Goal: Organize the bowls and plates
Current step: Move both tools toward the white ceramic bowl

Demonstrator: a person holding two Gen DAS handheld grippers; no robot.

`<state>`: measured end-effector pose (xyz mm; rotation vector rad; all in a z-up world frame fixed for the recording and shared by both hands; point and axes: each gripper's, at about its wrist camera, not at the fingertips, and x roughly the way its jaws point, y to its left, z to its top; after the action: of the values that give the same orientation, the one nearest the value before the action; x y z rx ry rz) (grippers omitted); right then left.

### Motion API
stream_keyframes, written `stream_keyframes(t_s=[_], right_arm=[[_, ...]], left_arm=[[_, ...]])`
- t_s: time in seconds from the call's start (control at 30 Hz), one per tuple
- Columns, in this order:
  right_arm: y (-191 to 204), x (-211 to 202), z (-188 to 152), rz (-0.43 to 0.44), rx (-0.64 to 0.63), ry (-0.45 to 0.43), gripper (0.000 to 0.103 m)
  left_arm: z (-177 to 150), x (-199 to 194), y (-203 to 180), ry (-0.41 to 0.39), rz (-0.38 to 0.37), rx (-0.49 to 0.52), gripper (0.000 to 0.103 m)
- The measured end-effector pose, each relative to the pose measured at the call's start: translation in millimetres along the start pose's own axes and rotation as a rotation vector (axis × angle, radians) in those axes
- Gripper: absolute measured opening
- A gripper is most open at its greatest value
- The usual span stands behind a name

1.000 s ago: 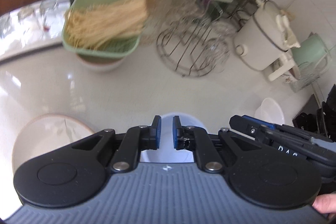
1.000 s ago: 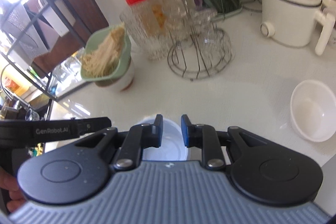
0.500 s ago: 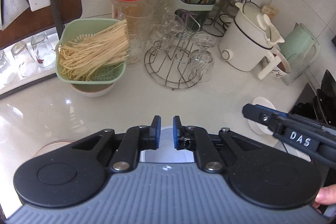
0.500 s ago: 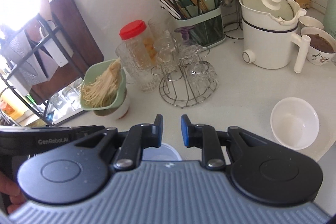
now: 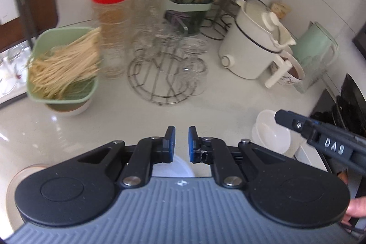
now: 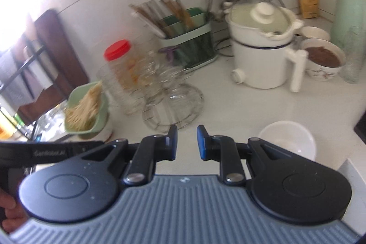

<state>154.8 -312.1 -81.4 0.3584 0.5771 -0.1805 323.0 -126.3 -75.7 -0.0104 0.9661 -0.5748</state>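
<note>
A white bowl [image 5: 271, 133] sits on the white counter at the right; it also shows in the right wrist view [image 6: 289, 138]. A pale bluish bowl [image 5: 180, 167] lies just under my left gripper [image 5: 181, 138], mostly hidden by it. A plate rim [image 5: 27, 172] shows at the lower left. My left gripper is slightly open and empty, above the counter. My right gripper [image 6: 187, 137] is open and empty; its side shows in the left wrist view [image 5: 320, 138] over the white bowl.
A green colander of noodles [image 5: 61, 70] on a bowl stands at the left, beside a red-lidded jar [image 5: 111, 26]. A wire rack of glasses [image 5: 168, 74], a utensil holder [image 5: 189, 8], a white cooker [image 5: 256, 47] and a green kettle [image 5: 318, 54] stand behind.
Both grippers have lifted and tilted up; the right jaws have opened a little wider. The bluish bowl has dropped out of the right wrist view.
</note>
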Motion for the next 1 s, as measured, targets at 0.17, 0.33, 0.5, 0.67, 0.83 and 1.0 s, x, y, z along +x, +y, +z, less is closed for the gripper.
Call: stream_keyframes(t_s=[0.17,0.33,0.5,0.67,0.83,1.0], right_arm=[[-25,-6,3,-0.049,0.034,-0.018,0.023],[-47,-10,0,-0.077,0.073,-0.020,0.023],[-61,-14,-2,-0.101,0.087,-0.033,0.023],[-77,-16,-3,-0.123,0.117,-0.038,0.023],[-91,-13,-5,-0.143,0.136,-0.035,0.023],[-108,-6,-5,-0.168,0.154,-0.025,0.023]], left_arm=[[4,13,-22,0.013,-0.025,0.013,0.012],[6,24,-47,0.030,-0.047,0.051,0.012],[9,35,-67,0.045,-0.063,0.098,0.012],[14,47,-86,0.060,-0.081,0.142,0.012],[16,59,-104,0.061,-0.067,0.198,0.013],[18,78,-120,0.084,-0.079,0.229,0.013]])
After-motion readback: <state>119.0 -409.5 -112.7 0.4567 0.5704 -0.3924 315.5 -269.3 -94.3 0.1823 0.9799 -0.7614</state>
